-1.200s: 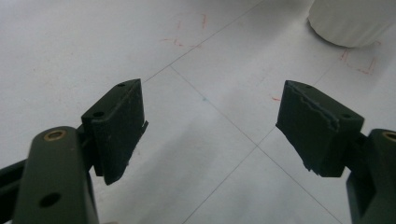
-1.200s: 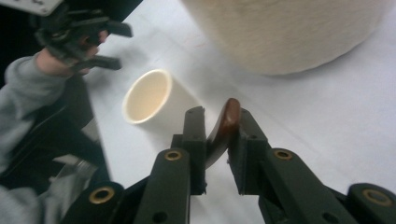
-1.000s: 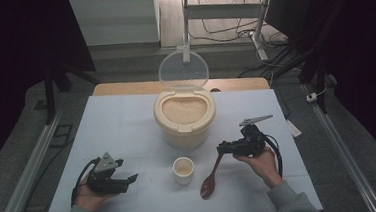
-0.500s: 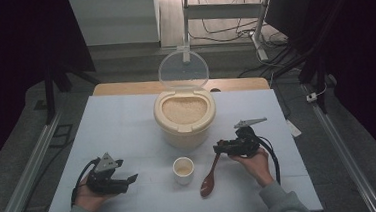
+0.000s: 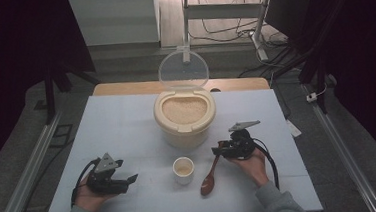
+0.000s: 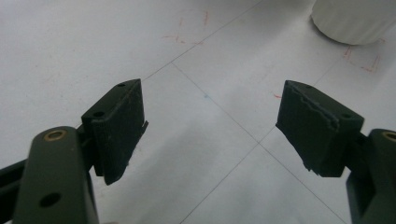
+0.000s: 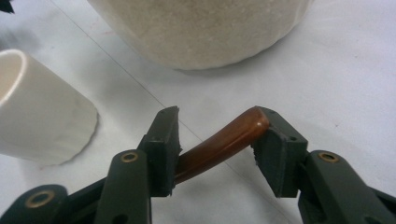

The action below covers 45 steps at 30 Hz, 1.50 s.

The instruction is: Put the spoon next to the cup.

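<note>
A brown spoon (image 5: 209,180) lies on the white table (image 5: 127,125), bowl toward the front edge. My right gripper (image 5: 219,151) is at the handle's far end. In the right gripper view the right gripper (image 7: 217,140) has its jaws closed in on the spoon handle (image 7: 219,144), which spans the gap and touches both pads. A small white cup (image 5: 183,169) stands just left of the spoon. Behind it is a cream container of rice (image 5: 184,117) with its clear lid (image 5: 183,68) raised. My left gripper (image 5: 130,180) rests at the front left, open and holding nothing (image 6: 210,121).
In the right gripper view the cup (image 7: 42,116) stands close on the left and the rice container (image 7: 201,28) just ahead. The left gripper view has the cup's base (image 6: 355,21) at its top right. Metal rails run along both sides of the table.
My right gripper has moved down and slightly left to the spoon's handle and closed around it. The spoon, the cup and the left gripper have stayed put.
</note>
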Tool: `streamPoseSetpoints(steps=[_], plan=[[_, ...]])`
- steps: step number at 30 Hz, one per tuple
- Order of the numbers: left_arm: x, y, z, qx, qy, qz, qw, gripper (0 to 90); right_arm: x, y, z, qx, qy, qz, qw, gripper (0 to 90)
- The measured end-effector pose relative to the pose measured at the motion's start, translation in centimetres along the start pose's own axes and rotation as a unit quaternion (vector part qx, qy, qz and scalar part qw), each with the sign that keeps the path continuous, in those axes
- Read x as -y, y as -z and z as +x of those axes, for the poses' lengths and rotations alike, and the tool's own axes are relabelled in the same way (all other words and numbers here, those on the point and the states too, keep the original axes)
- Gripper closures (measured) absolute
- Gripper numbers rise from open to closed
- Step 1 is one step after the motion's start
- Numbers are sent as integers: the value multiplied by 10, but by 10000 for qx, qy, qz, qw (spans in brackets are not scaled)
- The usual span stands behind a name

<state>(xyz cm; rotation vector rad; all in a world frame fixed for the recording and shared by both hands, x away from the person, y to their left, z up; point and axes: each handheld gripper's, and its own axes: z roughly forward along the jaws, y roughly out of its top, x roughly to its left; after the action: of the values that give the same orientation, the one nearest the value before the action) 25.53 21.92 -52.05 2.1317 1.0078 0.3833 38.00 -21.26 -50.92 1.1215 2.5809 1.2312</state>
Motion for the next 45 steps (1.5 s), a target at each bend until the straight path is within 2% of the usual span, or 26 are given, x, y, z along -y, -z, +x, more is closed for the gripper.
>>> streamPoseSetpoints(steps=[8, 16, 26, 29, 33, 38, 45], plan=[[0, 0, 0, -4, 6, -4, 10000, 231, 1, -6, 3, 244, 155, 124, 9995, 463], [1, 1, -1, -9, -8, 0, 10000, 231, 1, -11, 6, 516, 436, 277, 9973, 442], [1, 1, -1, 3, -13, 13, 10000, 232, 2, -16, 6, 596, 523, 398, 9961, 421], [1, 1, -1, -5, -13, 14, 10000, 232, 1, -17, 6, 616, 537, 353, 9960, 412], [1, 1, -1, -10, 0, 6, 10000, 232, 0, -12, 5, 695, 509, 100, 9962, 395], [1, 2, -1, -4, 10, -16, 10000, 232, 1, 9, 6, 599, 563, -273, 9962, 426], [1, 2, -1, -4, 12, -25, 10000, 232, 19, 39, 9, 409, 754, -470, 9952, 420]])
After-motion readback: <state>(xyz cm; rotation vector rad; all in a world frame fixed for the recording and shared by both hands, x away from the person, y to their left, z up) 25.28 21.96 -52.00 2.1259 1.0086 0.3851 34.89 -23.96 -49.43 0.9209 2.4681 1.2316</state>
